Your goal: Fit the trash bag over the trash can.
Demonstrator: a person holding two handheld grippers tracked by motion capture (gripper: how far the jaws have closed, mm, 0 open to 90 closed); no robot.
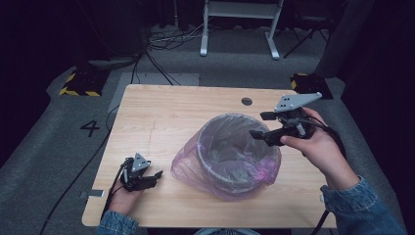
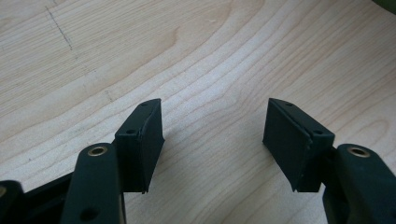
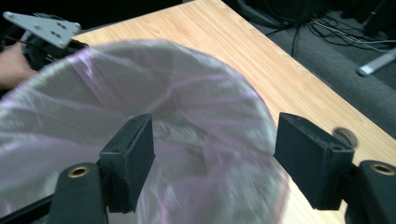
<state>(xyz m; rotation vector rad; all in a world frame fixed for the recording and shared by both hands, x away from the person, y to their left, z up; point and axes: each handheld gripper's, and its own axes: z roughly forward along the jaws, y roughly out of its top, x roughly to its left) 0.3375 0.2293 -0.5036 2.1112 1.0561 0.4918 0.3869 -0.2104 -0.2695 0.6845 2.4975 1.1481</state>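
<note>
- Bin liner [image 1: 222, 169], pink, drapes the grey bin [image 1: 230, 166] mid-bench [image 1: 161, 112].
- Right hand-held gripper [image 1: 258, 125] hovers wide over the rim: pinch loose film only.
- Left hand-held gripper [image 1: 157, 177] rests wide, empty; steady the bin.

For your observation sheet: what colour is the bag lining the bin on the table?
Translucent pale purple-pink bag, seen best in the high view.

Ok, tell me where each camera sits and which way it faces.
High view: above the person's side, looking forward and down on the table; both hands show.
Left gripper view: rides the left gripper, facing bare wood.
Right gripper view: rides the right gripper, facing the lined bin.
Shared: the bin and left gripper appear in the high and right gripper views.
</note>
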